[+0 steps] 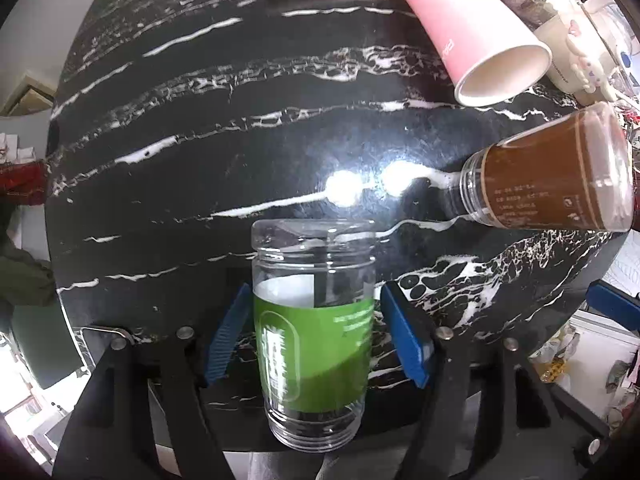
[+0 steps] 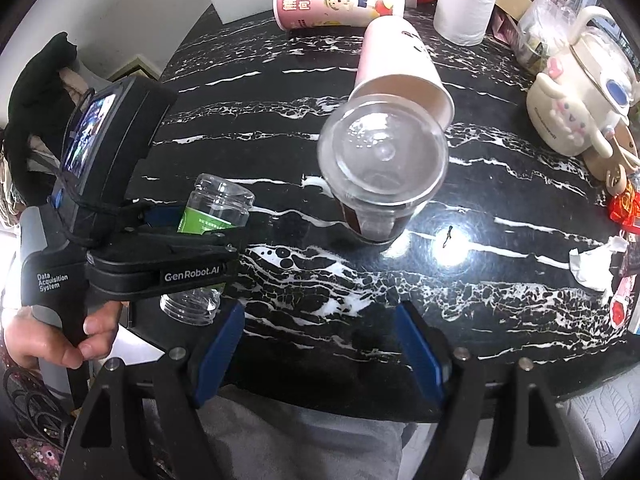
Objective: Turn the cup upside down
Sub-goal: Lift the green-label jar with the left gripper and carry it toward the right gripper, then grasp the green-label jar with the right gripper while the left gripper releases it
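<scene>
Pinching the green-labelled cup (image 1: 314, 340) in my left claw (image 1: 316, 336), I risk it slipping mid-turn over the tabletop (image 1: 240, 160); my right claw (image 2: 320, 344) hangs spread, holding nothing.

green-label clear cup (image 1: 314, 336) | tilted | above table edge

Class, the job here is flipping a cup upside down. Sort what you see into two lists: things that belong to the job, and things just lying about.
Belongs to the job:
- green-labelled clear cup, between the left gripper fingers
- right gripper, open, holding nothing

Lying about:
- brown-labelled clear cup
- pink paper cup, on its side
- printed paper cup, on its side
- paper roll
- kettle
- crumpled tissue
</scene>
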The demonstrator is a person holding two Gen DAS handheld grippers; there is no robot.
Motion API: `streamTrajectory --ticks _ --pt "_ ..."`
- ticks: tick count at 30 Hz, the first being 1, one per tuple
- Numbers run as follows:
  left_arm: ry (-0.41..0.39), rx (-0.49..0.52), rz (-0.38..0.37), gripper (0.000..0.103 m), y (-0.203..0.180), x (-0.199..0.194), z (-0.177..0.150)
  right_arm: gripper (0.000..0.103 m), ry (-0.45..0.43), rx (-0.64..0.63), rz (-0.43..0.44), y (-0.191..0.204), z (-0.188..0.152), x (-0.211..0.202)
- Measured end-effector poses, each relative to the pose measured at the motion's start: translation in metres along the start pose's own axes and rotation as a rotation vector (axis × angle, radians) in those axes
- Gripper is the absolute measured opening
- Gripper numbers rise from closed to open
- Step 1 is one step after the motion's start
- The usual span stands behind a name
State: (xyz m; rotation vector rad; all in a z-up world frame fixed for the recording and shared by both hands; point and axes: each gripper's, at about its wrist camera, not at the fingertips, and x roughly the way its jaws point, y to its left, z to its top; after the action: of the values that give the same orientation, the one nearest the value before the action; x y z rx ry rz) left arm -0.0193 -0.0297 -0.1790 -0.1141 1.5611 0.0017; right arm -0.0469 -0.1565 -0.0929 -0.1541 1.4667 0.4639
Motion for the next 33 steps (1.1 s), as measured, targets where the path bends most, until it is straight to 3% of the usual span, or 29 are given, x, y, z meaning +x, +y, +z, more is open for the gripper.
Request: streamTrajectory --ticks 5,10,15,25,33 --pt "-0.030 0.002 0.003 0.079 0.001 -0.016 0.003 0.077 -0.012 0.001 0.003 0.004 -0.002 -0.007" --pt "-0.053 -0.003 0.010 0.080 0.007 -0.035 0.005 0.077 -0.024 0.014 0.002 0.007 -0.004 -0.014" --pt "-0.105 -0.018 0.008 0.080 0.021 -0.062 -0.013 0.077 -0.040 0.013 -0.007 0.015 -0.006 -0.020" --pt "-0.194 -0.119 0.074 0.080 0.097 -0.119 -0.048 0.077 -0.064 0.005 0.042 0.053 0.002 -0.013" --pt "-0.191 -0.182 0.109 0.080 0.151 -0.123 -0.067 0.077 -0.083 -0.014 0.098 0.102 0.025 0.006"
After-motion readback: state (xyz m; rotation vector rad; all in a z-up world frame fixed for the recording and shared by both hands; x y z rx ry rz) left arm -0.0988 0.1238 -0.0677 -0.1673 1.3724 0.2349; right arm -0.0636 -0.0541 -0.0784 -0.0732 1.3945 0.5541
